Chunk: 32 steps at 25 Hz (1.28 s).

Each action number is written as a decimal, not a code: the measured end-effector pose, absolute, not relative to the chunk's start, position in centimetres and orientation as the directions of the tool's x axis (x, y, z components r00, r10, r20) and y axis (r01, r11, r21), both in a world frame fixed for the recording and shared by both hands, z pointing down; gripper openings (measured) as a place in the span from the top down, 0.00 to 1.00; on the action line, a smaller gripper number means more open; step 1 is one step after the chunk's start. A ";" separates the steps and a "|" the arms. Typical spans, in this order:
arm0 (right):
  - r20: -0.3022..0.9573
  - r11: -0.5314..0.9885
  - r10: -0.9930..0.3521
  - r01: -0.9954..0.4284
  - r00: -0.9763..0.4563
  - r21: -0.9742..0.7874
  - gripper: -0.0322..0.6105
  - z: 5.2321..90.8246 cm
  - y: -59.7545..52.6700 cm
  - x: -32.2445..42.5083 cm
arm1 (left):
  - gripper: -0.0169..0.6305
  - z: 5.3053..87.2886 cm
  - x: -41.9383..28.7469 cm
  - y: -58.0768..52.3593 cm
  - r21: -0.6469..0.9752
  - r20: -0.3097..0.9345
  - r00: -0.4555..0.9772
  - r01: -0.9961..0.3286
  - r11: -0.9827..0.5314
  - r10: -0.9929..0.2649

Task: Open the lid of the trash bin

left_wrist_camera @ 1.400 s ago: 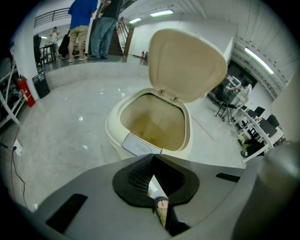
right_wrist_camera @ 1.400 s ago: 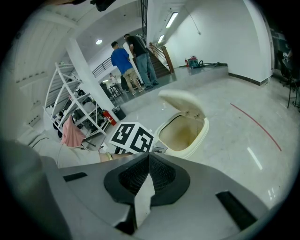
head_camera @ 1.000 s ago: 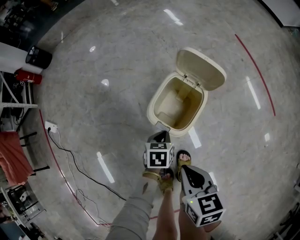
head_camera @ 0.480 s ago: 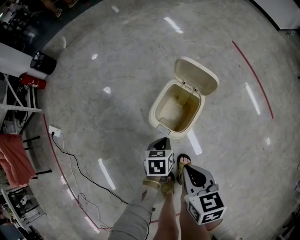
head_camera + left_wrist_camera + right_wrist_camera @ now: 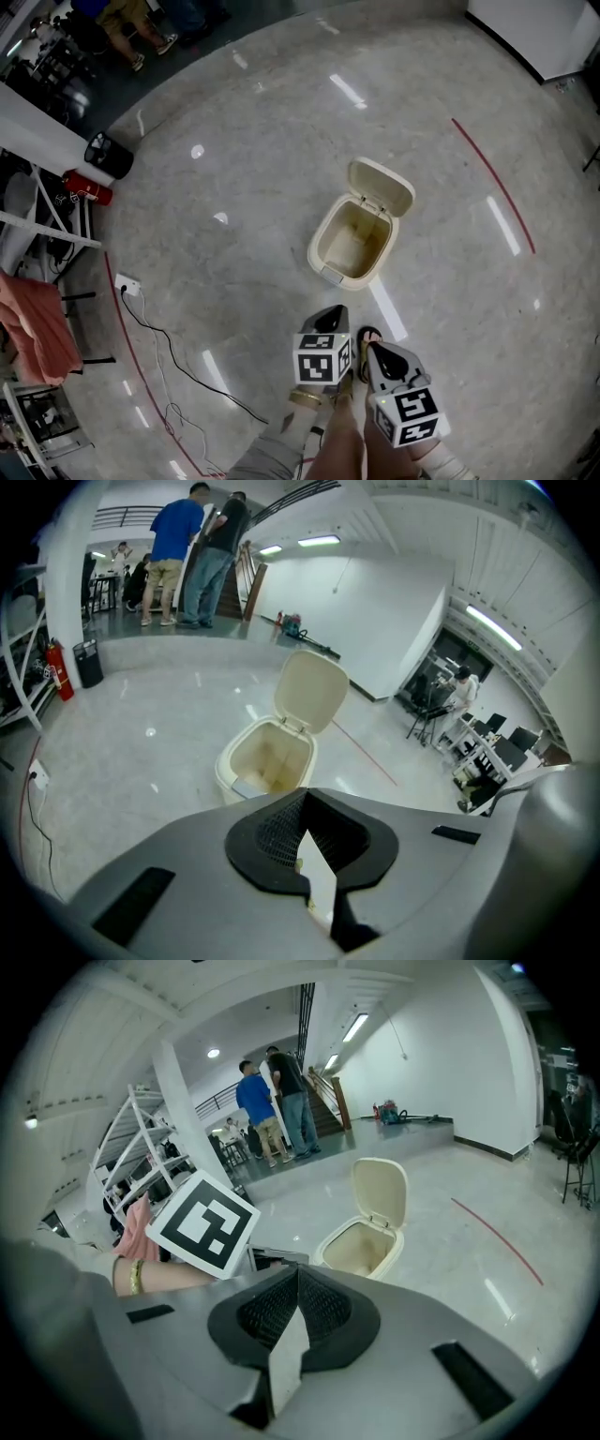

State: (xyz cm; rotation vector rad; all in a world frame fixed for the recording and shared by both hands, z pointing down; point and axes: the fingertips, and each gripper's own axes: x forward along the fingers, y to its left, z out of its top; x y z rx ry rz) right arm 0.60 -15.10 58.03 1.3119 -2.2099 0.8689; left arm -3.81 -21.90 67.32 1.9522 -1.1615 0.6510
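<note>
trash bin cream | lid hinged up, open | interior stained

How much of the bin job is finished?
Looks finished: the lid stands up and the trash bin gapes open. Nothing is in hand; the left tool and right tool are both shut, empty and apart from the bin. Nothing seems left to do.

Head view looks steeply down from high up. Both gripper views sit low and face forward, and all three catch the same trash bin, none close.
</note>
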 end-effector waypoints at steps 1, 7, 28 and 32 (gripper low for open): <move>0.630 0.360 -0.625 -0.886 -0.461 -0.290 0.95 57.2 -14.8 0.6 | 0.97 66.1 -3.8 -21.5 0.347 0.728 0.461 -0.886 -0.307 -0.507; 0.608 0.368 -0.661 -0.896 -0.440 -0.248 0.95 51.7 -12.6 1.3 | 0.97 58.4 -3.8 -19.5 0.354 0.685 0.480 -0.877 -0.326 -0.548; 0.503 0.400 -0.754 -0.903 -0.422 -0.156 0.95 38.4 -8.7 1.2 | 0.97 42.1 -5.4 -10.3 0.362 0.598 0.558 -0.829 -0.427 -0.576; 0.475 0.418 -0.761 -0.894 -0.442 -0.163 0.95 37.2 -8.3 0.6 | 0.97 40.2 -6.0 -9.1 0.360 0.577 0.569 -0.821 -0.442 -0.586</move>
